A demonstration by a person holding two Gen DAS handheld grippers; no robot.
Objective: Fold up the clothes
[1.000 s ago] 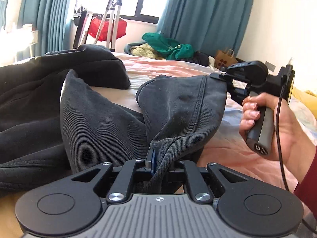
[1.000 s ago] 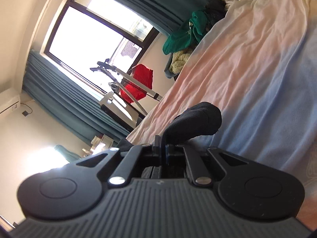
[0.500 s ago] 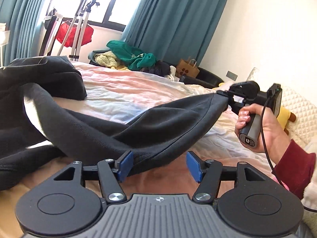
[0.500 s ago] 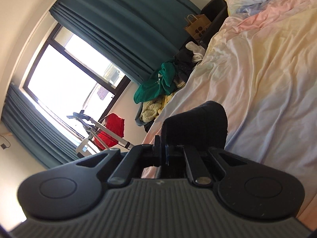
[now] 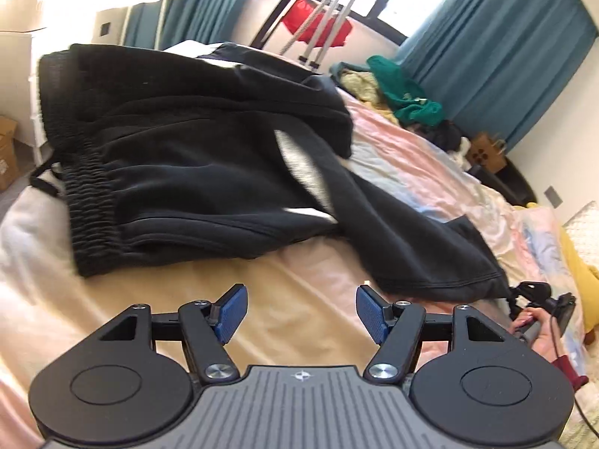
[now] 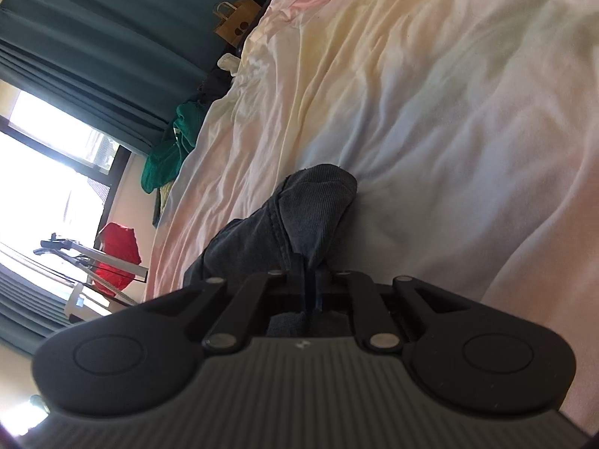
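Observation:
A black pair of sweatpants (image 5: pixel 194 157) lies spread on the bed, its elastic waistband at the left and one leg (image 5: pixel 423 247) stretched toward the lower right. My left gripper (image 5: pixel 301 312) is open and empty, above the bare sheet in front of the pants. My right gripper (image 5: pixel 514 293) shows small at the lower right, at the leg's hem corner. In the right wrist view the right gripper (image 6: pixel 309 280) is shut on the dark leg fabric (image 6: pixel 299 205), low over the sheet.
The bed has a pastel sheet (image 5: pixel 307 292). A pile of green and yellow clothes (image 5: pixel 397 89) lies at the far end by teal curtains (image 5: pixel 505 56). A paper bag (image 5: pixel 486 149), a drying rack with a red item (image 5: pixel 318 26) and a white cabinet (image 5: pixel 22 75) stand around.
My left gripper let go of the pants and opened, then pulled back and up. The right gripper carried the leg hem out and down to the sheet; the leg now lies flat.

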